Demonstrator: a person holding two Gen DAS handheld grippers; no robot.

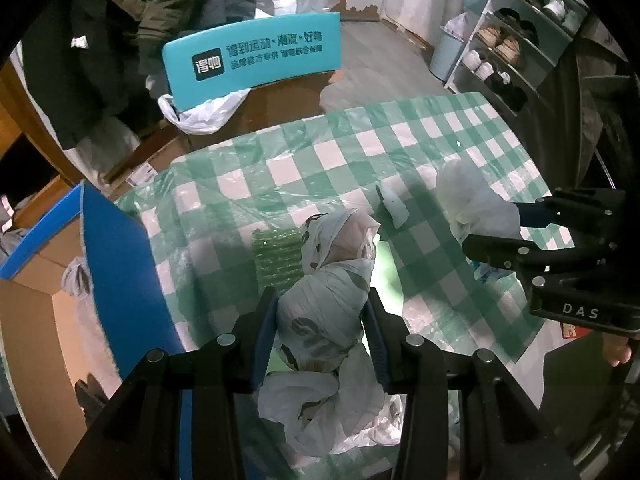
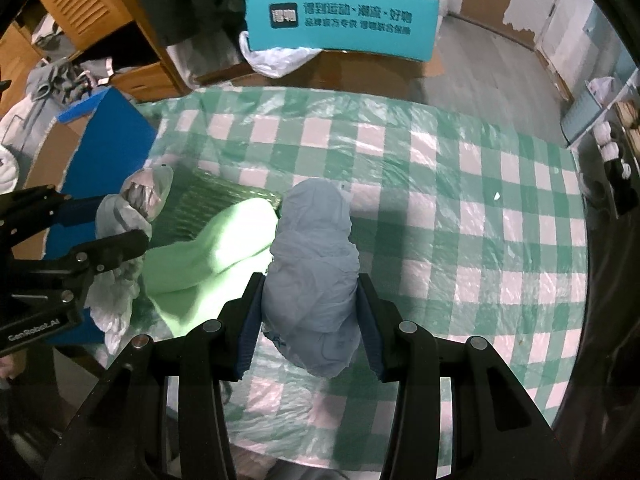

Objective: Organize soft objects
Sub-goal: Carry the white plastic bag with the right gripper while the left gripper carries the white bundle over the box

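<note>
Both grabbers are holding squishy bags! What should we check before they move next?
1. Left gripper jaws pinch the patterned white plastic bag bundle: ok.
2. Right gripper jaws pinch the plain pale crumpled plastic bag bundle: ok.
3. Bundles kept apart from each other: ok.
4. Loose bag tail free of the green checked tablecloth: cannot tell.
5. Blue-edged cardboard box open: ok.

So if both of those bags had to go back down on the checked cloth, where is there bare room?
The checked cloth lies bare across its far half and right side, toward the shoe rack. It is crowded on the left by the blue box, where the green woven mat and pale green foam sit.
</note>
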